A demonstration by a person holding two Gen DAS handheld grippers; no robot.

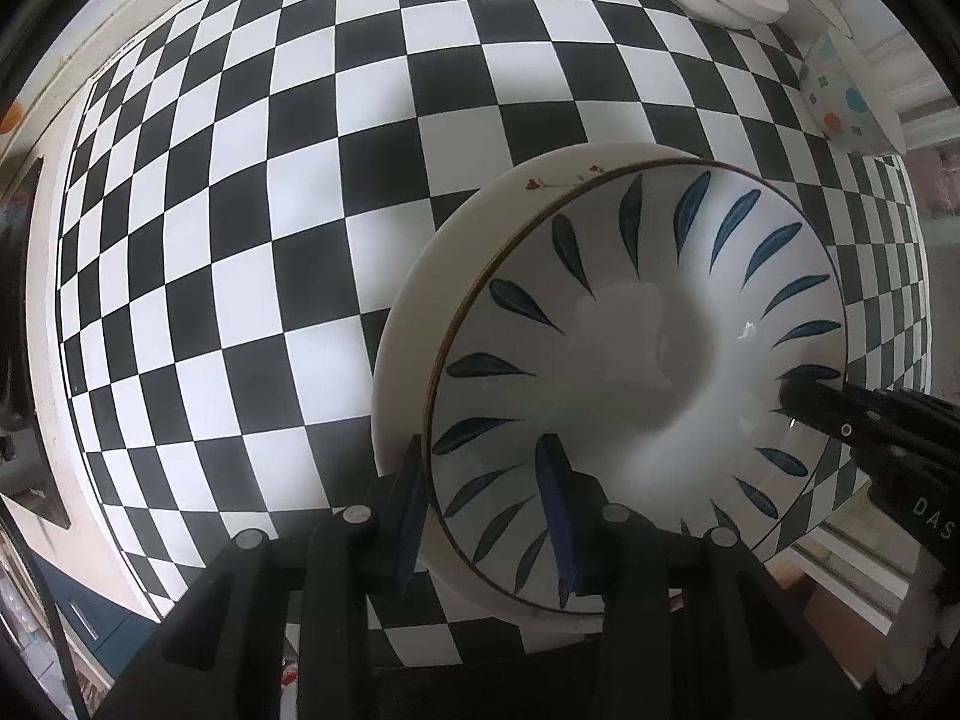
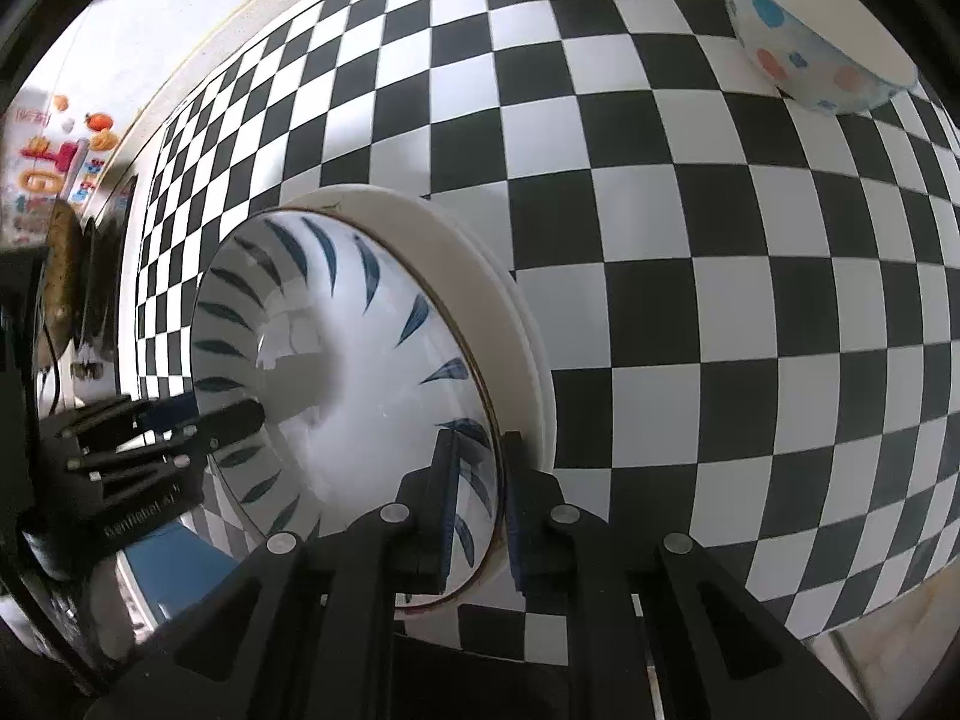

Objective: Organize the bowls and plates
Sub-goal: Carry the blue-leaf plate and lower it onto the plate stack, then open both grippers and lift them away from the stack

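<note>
Blue-leaf bowl [image 1: 636,372] sits nested in a white dish [image 1: 420,324] on the checkered surface [image 1: 240,210], near its front edge. My left tool [image 1: 486,516] and right tool [image 2: 477,498] each straddle the rim on opposite sides, pinching it. I'd squeeze evenly and lift level so nothing tips; whether the dish comes along, can't tell.
</note>
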